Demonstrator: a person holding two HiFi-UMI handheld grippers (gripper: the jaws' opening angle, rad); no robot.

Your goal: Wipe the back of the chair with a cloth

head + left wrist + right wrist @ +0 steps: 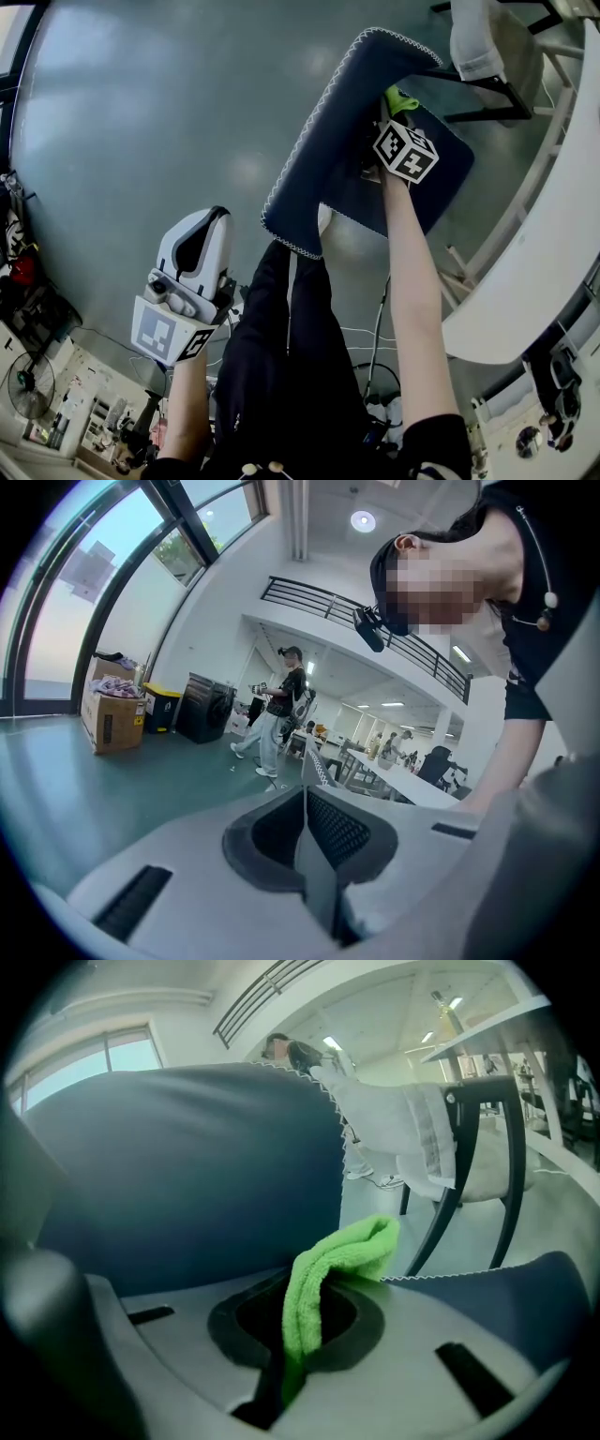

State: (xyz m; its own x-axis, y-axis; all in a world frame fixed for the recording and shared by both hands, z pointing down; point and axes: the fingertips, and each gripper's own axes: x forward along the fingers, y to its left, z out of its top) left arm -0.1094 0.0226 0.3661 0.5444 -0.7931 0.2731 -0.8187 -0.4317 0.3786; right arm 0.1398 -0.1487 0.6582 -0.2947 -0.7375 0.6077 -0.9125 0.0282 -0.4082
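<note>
Chair [319, 141]: dark blue, white stitching along the edges. It stands on the grey-green floor [141, 112] right in front of the person's legs.

Right claw [392, 117]: over the chair, in the angle where the chair back [187, 1166] meets the seat [511, 1283]. Its jaws are pinched on a folded green cloth [323, 1274], and a loop of the fold sticks out past the tips towards the back panel. The loop lies next to the panel's stitched side edge. Whether it touches the fabric, I cannot tell.

Left claw [306, 789]: jaws together, nothing between them. Held well off the chair, at the person's left side, and pointing away from it.

Step in hand, as I judge it: bringing the cloth up to the chair back. No wiping stroke is evident yet.

The next move calls for:
- pressing the free loop of cloth flat against the panel;
- drawing it across the panel in passes;
- keeping the pinch firm so the cloth does not slide out;
- keeping the hard jaw tips off the upholstery.

Containers: none at the chair.
- The left gripper view shows a cardboard box [112, 719] with something lying on top, and dark bins [202, 708] beside it. Their contents are not visible, and their position relative to the chair is not readable.

Beyond the chair stands a second chair [497, 84] draped with a white garment [472, 42]. A white curved counter [553, 244] runs past the seat side.
</note>
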